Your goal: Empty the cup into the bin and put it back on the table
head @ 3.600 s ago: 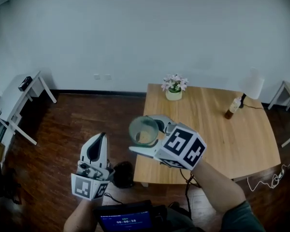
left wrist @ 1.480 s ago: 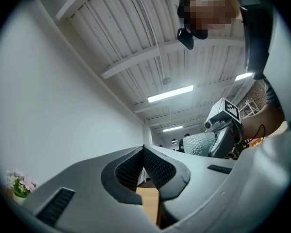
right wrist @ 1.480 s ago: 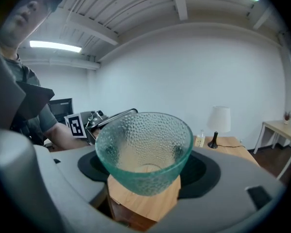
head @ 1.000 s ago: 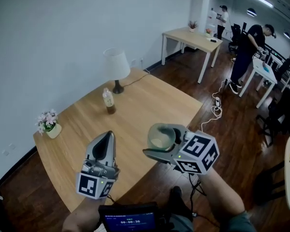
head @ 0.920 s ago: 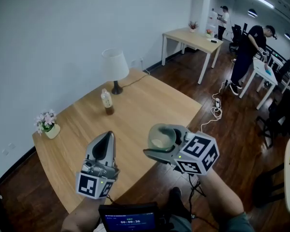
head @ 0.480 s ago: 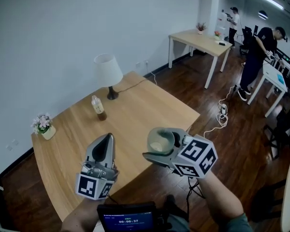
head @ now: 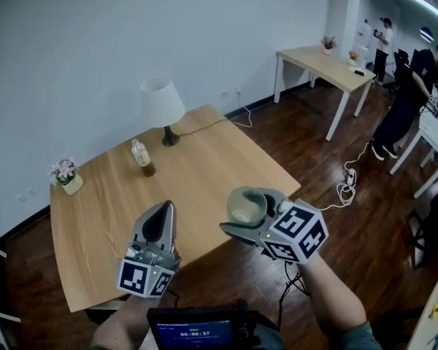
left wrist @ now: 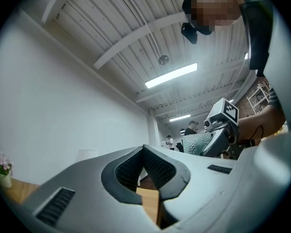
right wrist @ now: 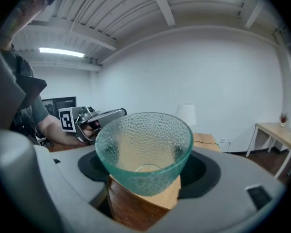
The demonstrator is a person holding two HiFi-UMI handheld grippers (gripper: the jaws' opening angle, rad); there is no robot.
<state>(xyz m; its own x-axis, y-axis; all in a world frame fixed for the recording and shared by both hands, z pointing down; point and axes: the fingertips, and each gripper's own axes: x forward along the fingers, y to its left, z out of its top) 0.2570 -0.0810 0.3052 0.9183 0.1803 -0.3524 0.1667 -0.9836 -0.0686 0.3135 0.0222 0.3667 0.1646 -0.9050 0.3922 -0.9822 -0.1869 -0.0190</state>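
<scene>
Glass, pebbled and pale green, the cup (right wrist: 143, 147) looks light, rigid, slippery, breakable. The right gripper (head: 248, 211) pinches its lower wall between spread jaws; the left gripper (left wrist: 144, 148) has its jaws pressed together, empty.

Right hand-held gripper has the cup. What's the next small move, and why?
Probably carry the right hand-held gripper forward over the table and lower it: the cup it clamps looks empty, and no bin shows.
</scene>
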